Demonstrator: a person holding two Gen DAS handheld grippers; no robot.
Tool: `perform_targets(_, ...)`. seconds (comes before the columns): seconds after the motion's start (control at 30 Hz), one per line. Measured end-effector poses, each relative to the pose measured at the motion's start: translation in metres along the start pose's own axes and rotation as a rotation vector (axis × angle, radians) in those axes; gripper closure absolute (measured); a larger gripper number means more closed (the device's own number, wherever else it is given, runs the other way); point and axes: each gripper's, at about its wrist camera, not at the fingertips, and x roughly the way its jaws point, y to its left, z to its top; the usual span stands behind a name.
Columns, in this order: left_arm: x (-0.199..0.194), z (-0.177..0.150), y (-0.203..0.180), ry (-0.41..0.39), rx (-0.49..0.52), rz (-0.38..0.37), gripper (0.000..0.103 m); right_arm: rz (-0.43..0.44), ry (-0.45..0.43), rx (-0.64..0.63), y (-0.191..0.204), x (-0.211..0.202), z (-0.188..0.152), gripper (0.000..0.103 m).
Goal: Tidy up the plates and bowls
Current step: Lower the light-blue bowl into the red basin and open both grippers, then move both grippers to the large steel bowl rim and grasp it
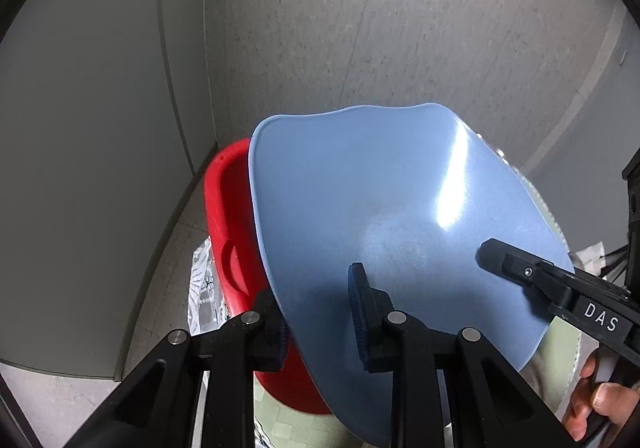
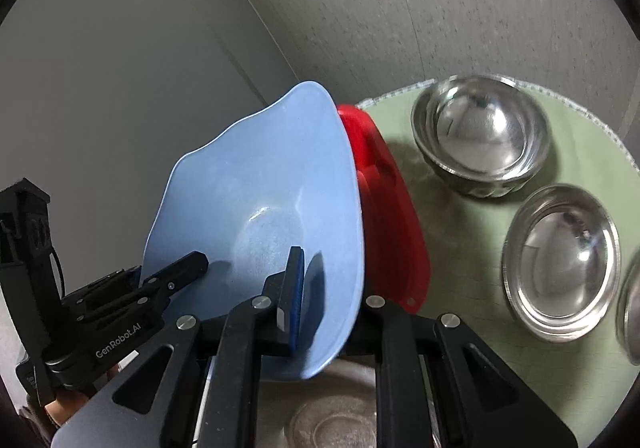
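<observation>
A blue plate (image 1: 380, 232) with a wavy rim is held up on a tilt by both grippers. My left gripper (image 1: 312, 288) is shut on its near rim, one pad on the inner face. The right gripper's finger (image 1: 500, 256) presses the same face from the right. In the right wrist view my right gripper (image 2: 332, 276) is shut on the blue plate (image 2: 260, 183), its far finger hidden behind it. The left gripper's finger (image 2: 188, 266) touches the plate at the left. A red plate (image 2: 384, 207) lies against the blue one's back; I cannot tell whether it is clamped too.
A round table under a green cloth (image 2: 460, 215) carries steel bowls (image 2: 480, 135) (image 2: 560, 260), with a third at the right edge (image 2: 632, 312). A metal tray (image 2: 332, 420) lies under the grippers. A grey wall stands behind. A hand (image 1: 600, 404) grips the right handle.
</observation>
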Motion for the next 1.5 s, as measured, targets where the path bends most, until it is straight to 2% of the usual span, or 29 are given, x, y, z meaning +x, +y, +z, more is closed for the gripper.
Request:
perform_targets(0.33,0.054,0.018,-0.002,0.082,0.047,0.029,0.079,-0.082,0.093,0.016,-0.004,0.047,0.001,0.087)
perform_targets(0.57,0.064,0.021,-0.021,0.073,0.093,0.076,0.07,-0.173,0.087,-0.032,0.013,0.054,-0.001,0.083)
perform_targets(0.63,0.063,0.016,-0.026,0.076,0.092,0.073,0.065,-0.187,0.08,-0.043,0.019,0.051,-0.004,0.077)
perform_targets(0.67,0.062,0.016,-0.028,0.071,0.092,0.074,0.057,-0.191,0.075,-0.048,0.021,0.048,-0.004,0.071)
perform_targets(0.73,0.056,0.011,-0.027,0.064,0.084,0.072,0.053,-0.195,0.08,-0.061,0.026,0.046,-0.007,0.063)
perform_targets(0.77,0.054,0.01,-0.028,0.063,0.08,0.068,0.047,-0.191,0.078,-0.065,0.027,0.045,-0.009,0.057)
perform_targets(0.83,0.046,0.003,-0.027,0.052,0.085,0.074,0.045,-0.205,0.068,-0.079,0.03,0.042,-0.012,0.053)
perform_targets(0.9,0.039,0.0,-0.027,0.037,0.084,0.098,0.041,-0.229,0.05,-0.087,0.033,0.036,-0.014,0.05)
perform_targets(1.03,0.024,-0.006,-0.029,0.017,0.081,0.097,0.034,-0.264,0.004,-0.103,0.038,0.017,-0.023,0.041)
perform_targets(1.13,0.014,-0.01,-0.032,-0.005,0.082,0.119,0.019,-0.253,-0.026,-0.089,0.039,0.001,-0.031,0.031)
perform_targets(1.17,0.01,-0.012,-0.033,-0.017,0.079,0.118,0.019,-0.25,-0.033,-0.086,0.037,-0.003,-0.03,0.026)
perform_targets(1.33,-0.016,-0.027,-0.044,-0.068,0.066,0.119,0.012,-0.24,-0.093,-0.086,0.037,-0.039,-0.041,0.025)
perform_targets(1.5,-0.054,-0.048,-0.058,-0.13,0.063,0.112,0.006,-0.235,-0.193,-0.107,0.042,-0.092,-0.06,0.021)
